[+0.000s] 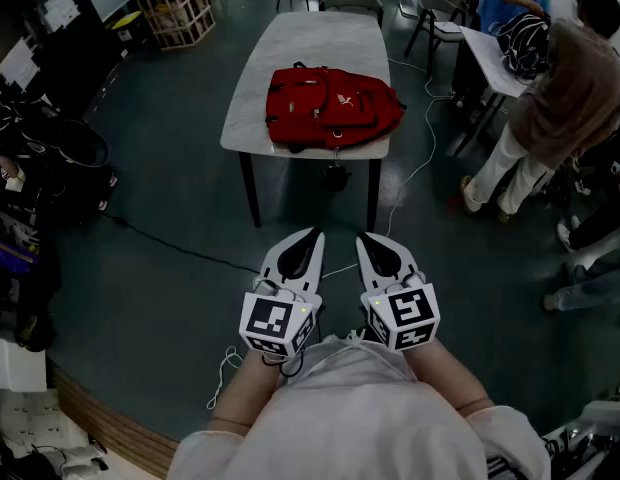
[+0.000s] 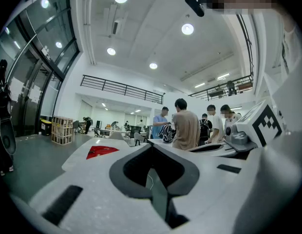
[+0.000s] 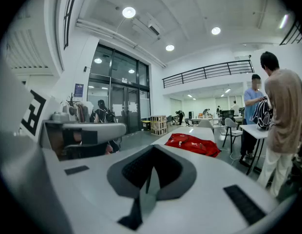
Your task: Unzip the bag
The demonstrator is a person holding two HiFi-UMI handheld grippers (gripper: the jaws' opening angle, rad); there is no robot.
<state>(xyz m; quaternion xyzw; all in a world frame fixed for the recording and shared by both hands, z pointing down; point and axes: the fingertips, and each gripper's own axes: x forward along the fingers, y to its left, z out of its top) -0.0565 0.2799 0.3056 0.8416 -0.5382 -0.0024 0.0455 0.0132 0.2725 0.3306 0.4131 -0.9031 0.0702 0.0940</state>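
Observation:
A red backpack (image 1: 330, 108) lies flat on the near end of a pale table (image 1: 310, 38), well ahead of me. It also shows in the left gripper view as a red patch (image 2: 101, 151), and in the right gripper view the backpack (image 3: 192, 144) is plainer. Both grippers are held close to my body, side by side, pointing toward the table and far short of it. The left gripper (image 1: 315, 233) is shut with its jaws meeting at the tip (image 2: 151, 144) and nothing between them. The right gripper (image 1: 362, 236) is likewise shut and holds nothing (image 3: 153, 146).
Dark floor lies between me and the table, crossed by cables (image 1: 410, 173). A person in a brown top (image 1: 565, 98) stands at a second table (image 1: 490, 63) on the right. A wooden crate (image 1: 177, 8) sits at the back left, and cluttered gear (image 1: 30, 168) lines the left side.

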